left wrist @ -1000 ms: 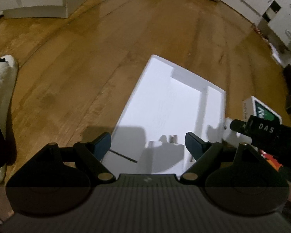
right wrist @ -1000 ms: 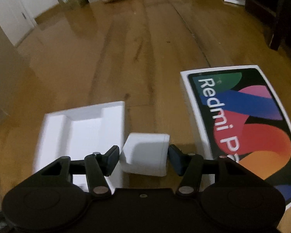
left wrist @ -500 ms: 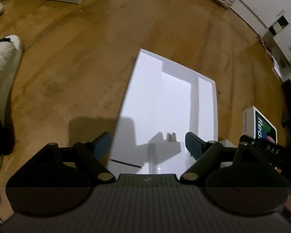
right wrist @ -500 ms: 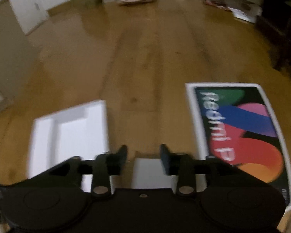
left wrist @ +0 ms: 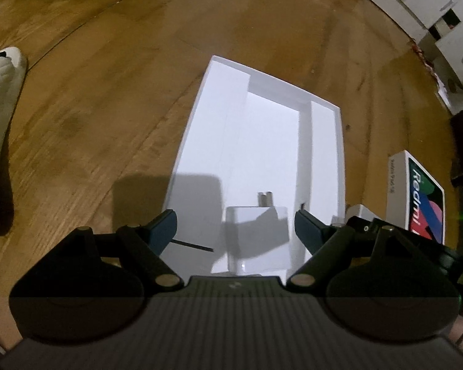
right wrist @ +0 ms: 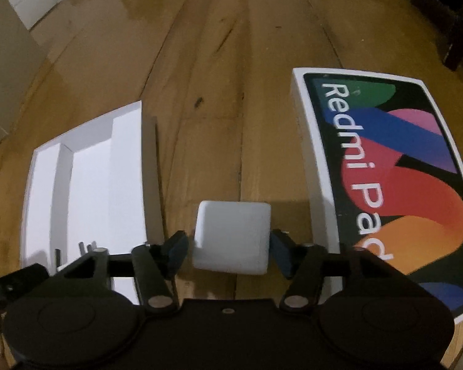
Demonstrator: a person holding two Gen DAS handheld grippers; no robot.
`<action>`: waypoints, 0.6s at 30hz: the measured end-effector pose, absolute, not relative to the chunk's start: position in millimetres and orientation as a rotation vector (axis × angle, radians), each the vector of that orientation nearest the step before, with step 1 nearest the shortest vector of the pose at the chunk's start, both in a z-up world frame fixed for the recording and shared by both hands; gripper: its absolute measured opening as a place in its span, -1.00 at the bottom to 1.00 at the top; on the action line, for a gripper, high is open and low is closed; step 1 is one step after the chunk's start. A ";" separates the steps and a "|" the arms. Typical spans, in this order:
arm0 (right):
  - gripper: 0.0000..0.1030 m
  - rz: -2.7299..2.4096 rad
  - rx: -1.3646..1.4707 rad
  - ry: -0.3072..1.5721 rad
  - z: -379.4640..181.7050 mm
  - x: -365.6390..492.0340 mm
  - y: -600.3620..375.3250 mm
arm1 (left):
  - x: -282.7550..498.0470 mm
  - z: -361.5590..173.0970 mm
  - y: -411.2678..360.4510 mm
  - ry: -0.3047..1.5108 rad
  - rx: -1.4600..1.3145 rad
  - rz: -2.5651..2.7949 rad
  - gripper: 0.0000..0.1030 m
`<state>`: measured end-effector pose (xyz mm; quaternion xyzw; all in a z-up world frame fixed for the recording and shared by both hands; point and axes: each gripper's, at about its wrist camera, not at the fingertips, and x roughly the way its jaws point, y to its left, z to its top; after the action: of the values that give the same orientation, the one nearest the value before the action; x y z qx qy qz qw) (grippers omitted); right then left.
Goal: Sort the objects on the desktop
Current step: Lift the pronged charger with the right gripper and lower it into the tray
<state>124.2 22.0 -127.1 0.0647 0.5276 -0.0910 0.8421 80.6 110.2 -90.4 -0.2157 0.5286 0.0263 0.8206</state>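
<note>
Right wrist view: the white charger block (right wrist: 231,236) is seen sitting on the wooden floor (right wrist: 219,98), squarely between the fingers of the right gripper (right wrist: 229,251). The jaws are set apart, one pad just off each side face, with a sliver of gap on the left and near-contact on the right; no clamp can be confirmed yet. The block looks close to square from here, so no long axis is favoured, and its flat sides are presented straight to the pads. A plain closing of the fingers appears to be all that is called for.

To the left, the white tray insert (right wrist: 86,185) is laid out with its compartments open, near the block; to the right, the Redmi Pad box (right wrist: 385,178) is lying flat, just beside the right finger. That box edge is judged the one thing likely to be brushed on a lift.

Left wrist view: the left gripper (left wrist: 235,226) is held wide open over the near end of the tray, and a second white charger (left wrist: 256,234) with its prongs pointing away is lying in the tray between those fingers, untouched. A thin dark pin (left wrist: 191,245) is seen resting near the left finger. A white shoe (left wrist: 0,83) is noted far off to the left.
</note>
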 end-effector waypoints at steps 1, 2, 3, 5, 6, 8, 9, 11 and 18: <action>0.44 -0.196 0.119 1.110 -128.8 125.8 24.6 | 81.1 -91.4 111.8 1.126 -0.461 0.063 0.62; 0.45 -0.201 0.098 1.104 -129.9 126.3 27.1 | 81.0 -91.7 114.0 1.119 -0.472 0.068 0.62; 0.41 -0.208 0.072 1.097 -131.3 127.0 29.8 | 80.1 -90.9 117.7 1.106 -0.502 0.073 0.62; 0.27 -0.224 0.015 1.081 -132.7 126.7 34.8 | 78.1 -87.3 122.9 1.084 -0.535 0.091 0.62; 0.27 -0.223 0.015 1.077 -132.5 125.7 34.9 | 77.3 -85.3 124.8 1.074 -0.541 0.097 0.62; 0.26 -0.233 0.056 1.065 -131.0 123.6 30.4 | 75.8 -81.2 128.7 1.054 -0.552 0.110 0.62; 0.26 -0.238 0.078 1.064 -130.0 122.6 27.6 | 75.4 -80.4 129.7 1.055 -0.549 0.112 0.62; 0.26 -0.239 0.133 1.053 -125.9 119.3 21.4 | 75.1 -80.3 132.2 1.061 -0.557 0.108 0.62; 0.26 -0.111 0.317 0.924 -89.2 115.2 20.4 | 74.0 -78.1 132.7 1.055 -0.581 0.104 0.62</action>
<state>115.2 20.4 -89.2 0.1520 0.4436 -0.0535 0.8816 74.0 132.7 -78.1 -0.2733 0.4961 0.0488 0.8227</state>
